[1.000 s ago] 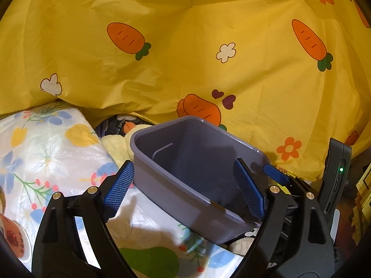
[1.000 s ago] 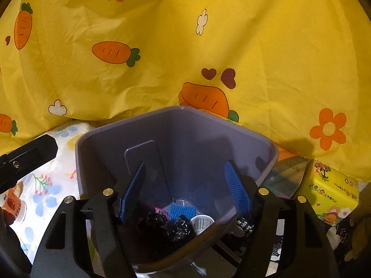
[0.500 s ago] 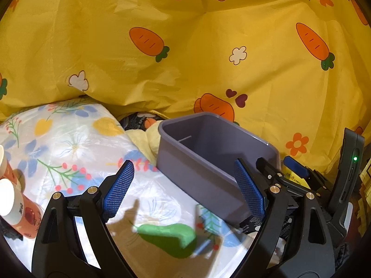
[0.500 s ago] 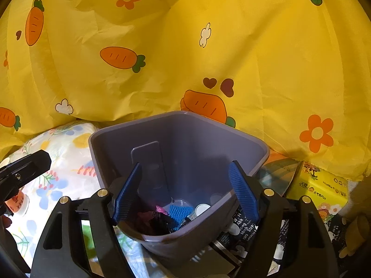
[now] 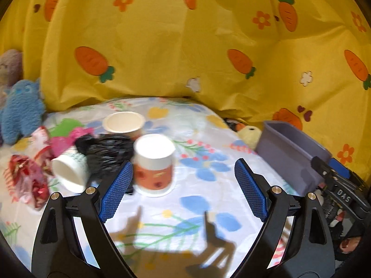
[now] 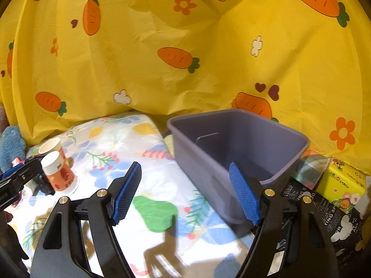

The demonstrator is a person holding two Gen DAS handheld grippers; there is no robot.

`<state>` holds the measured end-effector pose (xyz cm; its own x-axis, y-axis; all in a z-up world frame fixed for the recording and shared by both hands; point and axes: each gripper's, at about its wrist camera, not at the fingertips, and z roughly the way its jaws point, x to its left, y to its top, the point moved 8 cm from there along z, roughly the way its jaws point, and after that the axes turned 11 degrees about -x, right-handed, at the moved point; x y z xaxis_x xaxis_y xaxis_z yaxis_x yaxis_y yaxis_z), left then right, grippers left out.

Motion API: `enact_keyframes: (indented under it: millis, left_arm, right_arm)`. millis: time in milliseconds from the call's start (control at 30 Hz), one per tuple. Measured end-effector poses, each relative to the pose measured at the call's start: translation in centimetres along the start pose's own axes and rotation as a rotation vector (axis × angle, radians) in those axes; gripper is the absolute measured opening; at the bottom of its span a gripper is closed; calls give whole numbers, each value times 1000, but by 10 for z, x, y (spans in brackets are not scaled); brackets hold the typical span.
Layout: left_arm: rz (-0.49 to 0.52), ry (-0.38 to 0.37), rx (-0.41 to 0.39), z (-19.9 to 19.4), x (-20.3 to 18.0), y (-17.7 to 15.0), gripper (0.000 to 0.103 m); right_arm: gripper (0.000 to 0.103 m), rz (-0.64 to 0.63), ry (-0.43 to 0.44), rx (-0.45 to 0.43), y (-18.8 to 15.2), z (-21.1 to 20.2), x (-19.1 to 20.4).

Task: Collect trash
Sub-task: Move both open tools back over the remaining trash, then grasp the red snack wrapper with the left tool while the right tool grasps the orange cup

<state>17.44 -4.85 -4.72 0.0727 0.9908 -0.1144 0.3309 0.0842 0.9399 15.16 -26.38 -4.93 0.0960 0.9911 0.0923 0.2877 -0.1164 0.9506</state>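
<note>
My left gripper [image 5: 183, 164] is open over the floral cloth [image 5: 208, 199], with nothing between its fingers. Just ahead of its left finger stands an orange and white paper cup [image 5: 154, 164]. Behind it is a second upright cup [image 5: 124, 122]. To the left lie a tipped white cup [image 5: 69, 171], a crumpled black bag [image 5: 106, 150] and red and pink wrappers [image 5: 25, 180]. The purple-grey bin [image 6: 231, 143] stands at the right. My right gripper [image 6: 185, 165] is open and empty, its right finger in front of the bin's near wall.
A yellow carrot-print sheet [image 5: 185, 58] hangs close behind everything. A blue plush toy [image 5: 20, 111] sits at the far left and a yellow chick plush [image 5: 250, 133] beside the bin. A yellow tissue pack [image 6: 340, 183] lies right of the bin on dark printed wrapping.
My left gripper swung left from the bin to the pile of cups and wrappers. My right gripper drew back out of the bin and to the left, jaws slightly wider.
</note>
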Motion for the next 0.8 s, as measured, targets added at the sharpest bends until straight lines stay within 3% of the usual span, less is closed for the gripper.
enact_keyframes:
  millis: [267, 400, 667, 800]
  left_arm:
    - [-63, 361, -39, -46, 147, -5, 88]
    - [-104, 449, -37, -57, 198, -7, 88]
    - [-213, 452, 30, -34, 243, -19, 87]
    - [-258, 415, 92, -17, 248, -34, 74]
  right_arm:
    - [76, -51, 185, 49, -21, -4, 93]
    - [76, -75, 248, 65, -29, -6, 128]
    - [76, -106, 309, 98, -38, 0, 167]
    - [76, -122, 332, 109, -39, 7, 183]
